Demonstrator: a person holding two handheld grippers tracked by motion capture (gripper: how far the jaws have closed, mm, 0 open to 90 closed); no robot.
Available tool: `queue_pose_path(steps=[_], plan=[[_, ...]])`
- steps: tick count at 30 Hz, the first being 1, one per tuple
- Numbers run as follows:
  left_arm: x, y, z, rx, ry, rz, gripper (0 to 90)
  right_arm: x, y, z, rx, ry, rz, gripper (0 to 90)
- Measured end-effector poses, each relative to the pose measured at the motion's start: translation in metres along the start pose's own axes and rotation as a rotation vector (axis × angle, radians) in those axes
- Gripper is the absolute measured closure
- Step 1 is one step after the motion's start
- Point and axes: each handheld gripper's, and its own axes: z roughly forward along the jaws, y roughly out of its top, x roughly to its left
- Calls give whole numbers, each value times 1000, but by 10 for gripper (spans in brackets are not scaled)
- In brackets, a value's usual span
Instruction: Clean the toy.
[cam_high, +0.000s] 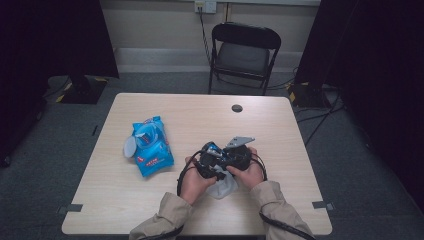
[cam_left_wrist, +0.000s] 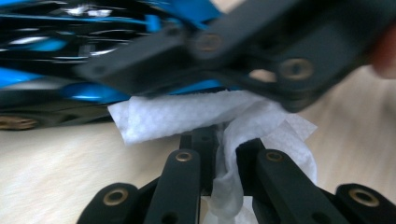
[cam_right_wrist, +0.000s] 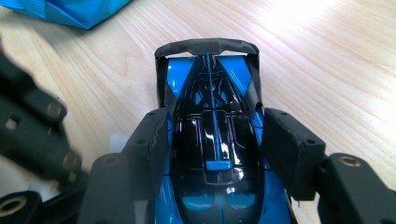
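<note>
A blue and black toy car is clamped by its sides between the jaws of my right gripper, its rear wing pointing away over the table. In the high view the car and the right gripper are held just above the table's front middle. My left gripper is shut on a white wet wipe, which presses up against the car's underside. From above, the left gripper sits tight against the right one, and the wipe hangs below both hands.
A blue pack of wet wipes with its round lid flipped open lies on the wooden table, left of the hands; its corner shows too. A small dark hole marks the far middle. A black folding chair stands behind the table.
</note>
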Motion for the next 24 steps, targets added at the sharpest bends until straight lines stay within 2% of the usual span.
queue_pose_path(steps=[4, 8, 10, 14, 21, 24], plan=[[-10, 0, 5, -5, -14, 14, 834, 0, 0, 0, 1, 0, -1, 419], [-20, -1, 8, -4, -43, 43, 834, 0, -1, -1, -3, -3, -7, 419], [-25, -2, 9, -8, -73, 50, 834, 0, -1, -1, -2, -2, -8, 419], [-33, -1, 8, -10, -94, 69, 833, 0, -2, -1, -6, -2, 0, 416], [-40, -4, 2, -11, -105, 84, 833, 0, -5, -2, -28, -5, 10, 410], [-40, -4, -1, -16, -99, 87, 833, 0, -7, -4, -32, 1, 34, 378]])
